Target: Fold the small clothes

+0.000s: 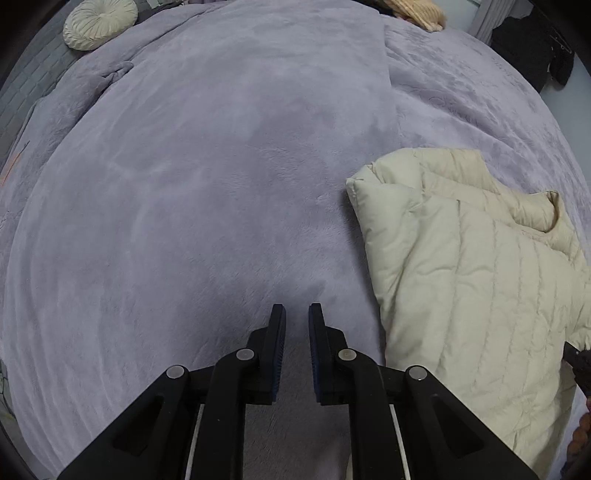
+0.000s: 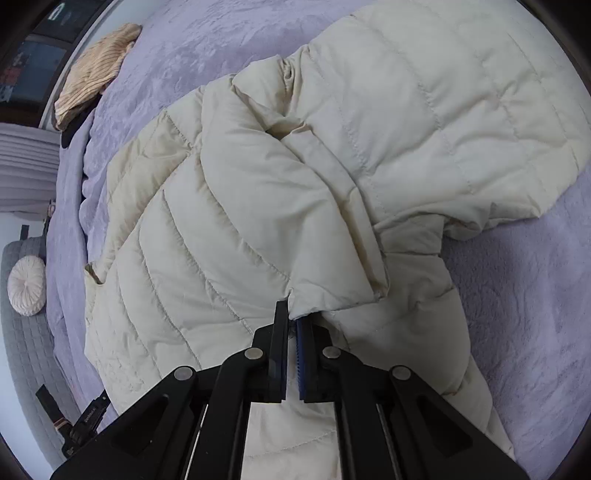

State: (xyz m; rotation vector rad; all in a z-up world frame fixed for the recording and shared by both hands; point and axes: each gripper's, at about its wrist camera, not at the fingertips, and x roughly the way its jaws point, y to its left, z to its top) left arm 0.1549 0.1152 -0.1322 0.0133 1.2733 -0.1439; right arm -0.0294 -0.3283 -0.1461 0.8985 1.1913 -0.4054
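A cream quilted puffer jacket (image 1: 461, 258) lies on the lilac plush blanket (image 1: 184, 184), to the right in the left wrist view. My left gripper (image 1: 296, 308) hovers over bare blanket left of the jacket. Its jaws are nearly together with nothing between them. In the right wrist view the jacket (image 2: 258, 184) fills most of the frame, with one sleeve folded across the body. My right gripper (image 2: 291, 314) is shut on the edge of that folded fabric, which is pinched between the fingertips.
A round pleated cushion (image 1: 99, 22) and a tan striped garment (image 1: 417, 13) lie at the far edge of the bed. Dark clothing (image 1: 532, 48) hangs beyond the bed at the far right. A grey quilted cover (image 2: 26, 350) borders the blanket.
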